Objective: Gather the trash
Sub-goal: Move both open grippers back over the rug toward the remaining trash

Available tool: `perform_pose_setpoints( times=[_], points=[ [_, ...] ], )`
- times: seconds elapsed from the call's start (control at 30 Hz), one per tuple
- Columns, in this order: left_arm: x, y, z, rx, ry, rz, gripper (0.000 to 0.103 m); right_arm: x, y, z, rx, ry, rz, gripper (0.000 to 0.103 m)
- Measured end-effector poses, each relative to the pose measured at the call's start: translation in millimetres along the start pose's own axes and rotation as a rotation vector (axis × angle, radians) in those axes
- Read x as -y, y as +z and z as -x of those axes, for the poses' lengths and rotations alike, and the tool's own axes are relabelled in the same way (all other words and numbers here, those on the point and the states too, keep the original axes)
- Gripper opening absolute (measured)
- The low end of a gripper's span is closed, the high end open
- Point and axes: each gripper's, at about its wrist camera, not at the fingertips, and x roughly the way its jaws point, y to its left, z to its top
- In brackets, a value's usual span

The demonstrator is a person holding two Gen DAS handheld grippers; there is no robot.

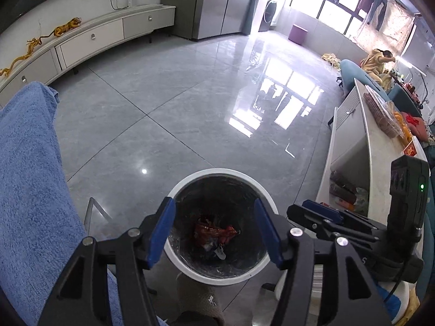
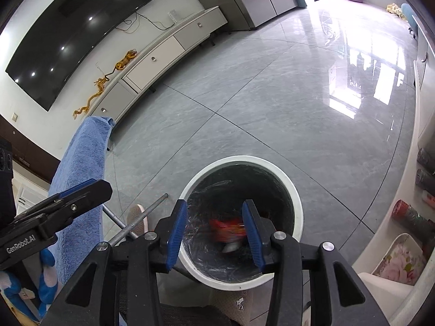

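A white round bin (image 1: pixel 217 171) with a black liner stands on the grey floor below both grippers. A crumpled red wrapper (image 1: pixel 214 233) lies at its bottom with a few pale scraps. My left gripper (image 1: pixel 214 202) hangs over the bin's mouth, open, with nothing between its blue pads. In the right wrist view my right gripper (image 2: pixel 214 203) is open above the same bin (image 2: pixel 272 163). A blurred red wrapper (image 2: pixel 227 228) shows below its pads, inside the bin, touching neither. Each gripper appears in the other's view: the right gripper (image 1: pixel 305 209) and the left gripper (image 2: pixel 92 187).
A blue towel (image 1: pixel 27 163) hangs on a metal rack (image 2: pixel 141 222) left of the bin. A white table (image 1: pixel 367 149) with snacks stands at the right. A person's slippered foot (image 1: pixel 201 298) is just before the bin. A long TV cabinet (image 1: pixel 89 38) lines the far wall.
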Motion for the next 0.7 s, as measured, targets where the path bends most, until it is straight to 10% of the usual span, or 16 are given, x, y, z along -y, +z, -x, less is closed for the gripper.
perform_pose_setpoints(
  times=[0.7],
  points=[
    [-56, -61, 164, 0.336, 0.239, 0.026, 0.059, -126, -18, 52, 0.125, 0.027, 0.223, 0.048]
  ],
)
